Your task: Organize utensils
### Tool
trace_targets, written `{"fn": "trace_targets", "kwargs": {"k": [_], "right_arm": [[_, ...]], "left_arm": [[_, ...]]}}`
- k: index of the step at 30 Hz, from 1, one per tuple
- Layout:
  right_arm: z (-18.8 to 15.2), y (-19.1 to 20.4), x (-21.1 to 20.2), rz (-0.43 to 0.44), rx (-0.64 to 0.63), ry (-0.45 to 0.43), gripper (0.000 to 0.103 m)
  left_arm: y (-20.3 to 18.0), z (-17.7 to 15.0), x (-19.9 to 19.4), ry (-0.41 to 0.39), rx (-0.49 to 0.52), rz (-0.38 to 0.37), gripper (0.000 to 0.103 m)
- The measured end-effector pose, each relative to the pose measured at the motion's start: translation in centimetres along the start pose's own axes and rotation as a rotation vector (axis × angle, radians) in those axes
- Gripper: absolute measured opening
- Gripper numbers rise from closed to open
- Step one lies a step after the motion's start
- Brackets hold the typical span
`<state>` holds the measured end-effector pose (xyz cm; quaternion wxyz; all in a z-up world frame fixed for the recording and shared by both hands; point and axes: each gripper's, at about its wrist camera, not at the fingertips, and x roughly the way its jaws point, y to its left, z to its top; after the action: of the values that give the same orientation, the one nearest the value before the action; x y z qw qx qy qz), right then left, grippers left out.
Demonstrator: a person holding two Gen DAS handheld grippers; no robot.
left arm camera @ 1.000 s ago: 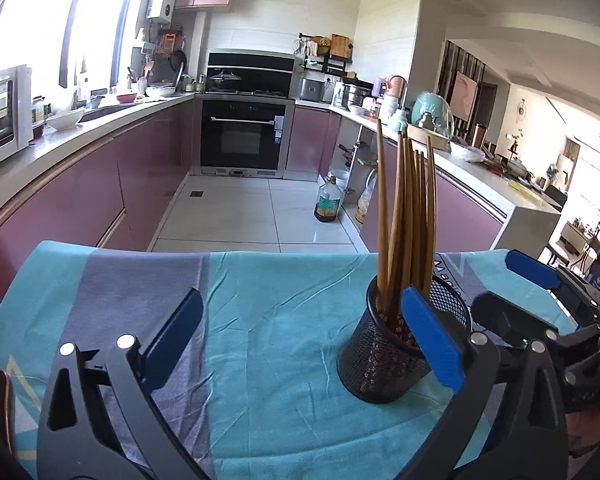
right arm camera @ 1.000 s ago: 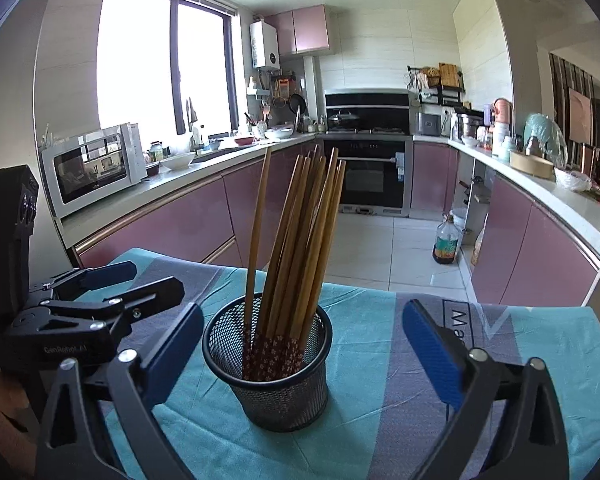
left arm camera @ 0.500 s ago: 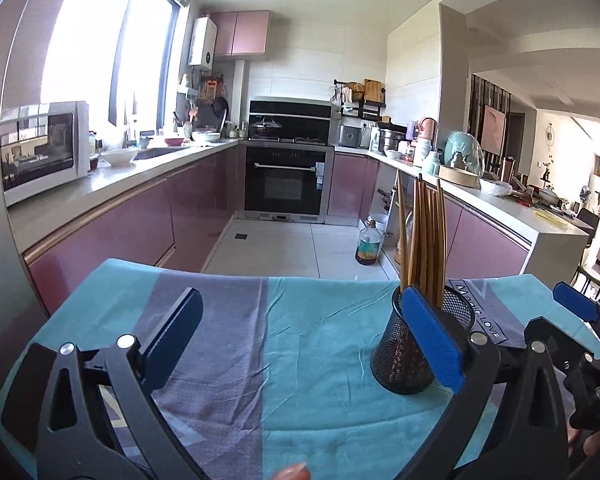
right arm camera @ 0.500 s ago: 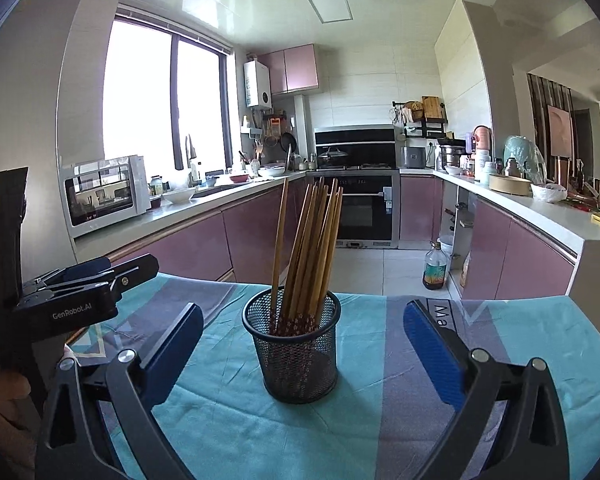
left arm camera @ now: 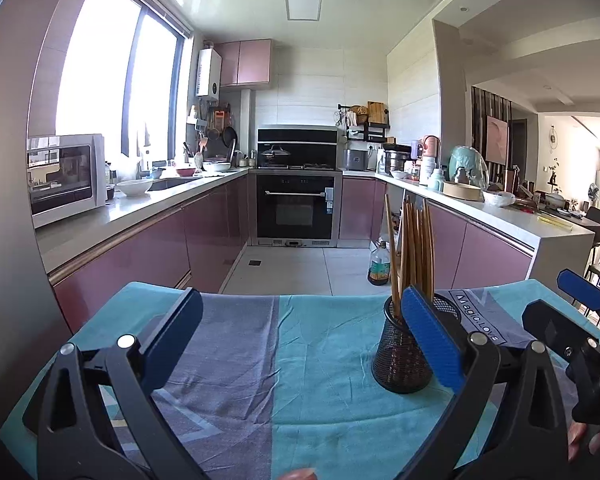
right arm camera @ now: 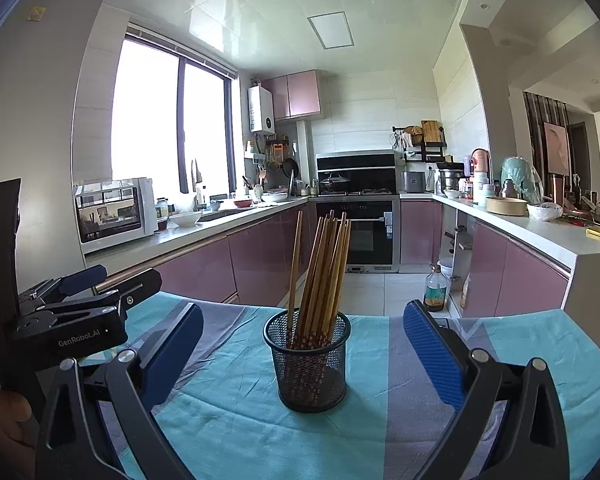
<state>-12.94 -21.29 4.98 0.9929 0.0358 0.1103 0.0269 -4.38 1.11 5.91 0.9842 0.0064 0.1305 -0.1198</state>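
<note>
A black mesh holder (right arm camera: 307,364) is standing upright on a table draped in a teal and grey-purple cloth (right arm camera: 228,396), and a bundle of wooden chopsticks (right arm camera: 322,268) is sitting in it, most leaning together toward one o'clock while a single stick is standing apart at the eleven o'clock side of the rim. In the right wrist view the right gripper (right arm camera: 303,344) is hanging above the cloth with its jaws spread wide, gripping nothing; the holder is lying dead ahead at twelve o'clock between the two blue pads (right arm camera: 430,354), clear of both. The left gripper (left arm camera: 298,338) is likewise gaping wide and carrying nothing; in its own view the holder (left arm camera: 400,354) is sitting off at about two o'clock, partly hidden behind the right-hand blue pad, with the chopsticks (left arm camera: 412,248) rising above it. Each gripper is showing in the other's camera: the left one at nine o'clock in the right wrist view, the right one at three o'clock in the left wrist view. Beyond the table, a kitchen with pink cabinets (right arm camera: 260,256), a black oven (left arm camera: 298,208) and a white microwave (right arm camera: 114,212) is lying in bright window light.
</note>
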Motion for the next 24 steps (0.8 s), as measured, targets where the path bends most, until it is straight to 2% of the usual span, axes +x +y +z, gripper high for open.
{"fn": "trace_targets", "kwargs": {"k": [11, 24], "right_arm": [[0.0, 1.1, -0.5, 0.006, -0.019, -0.056, 0.097], [-0.1, 1.3, -0.4, 0.003, -0.016, -0.055, 0.097]], "left_arm": [[0.1, 0.3, -0.7, -0.036, -0.011, 0.012, 0.098], [0.4, 0.4, -1.1, -0.068, -0.019, 0.021, 0.098]]}}
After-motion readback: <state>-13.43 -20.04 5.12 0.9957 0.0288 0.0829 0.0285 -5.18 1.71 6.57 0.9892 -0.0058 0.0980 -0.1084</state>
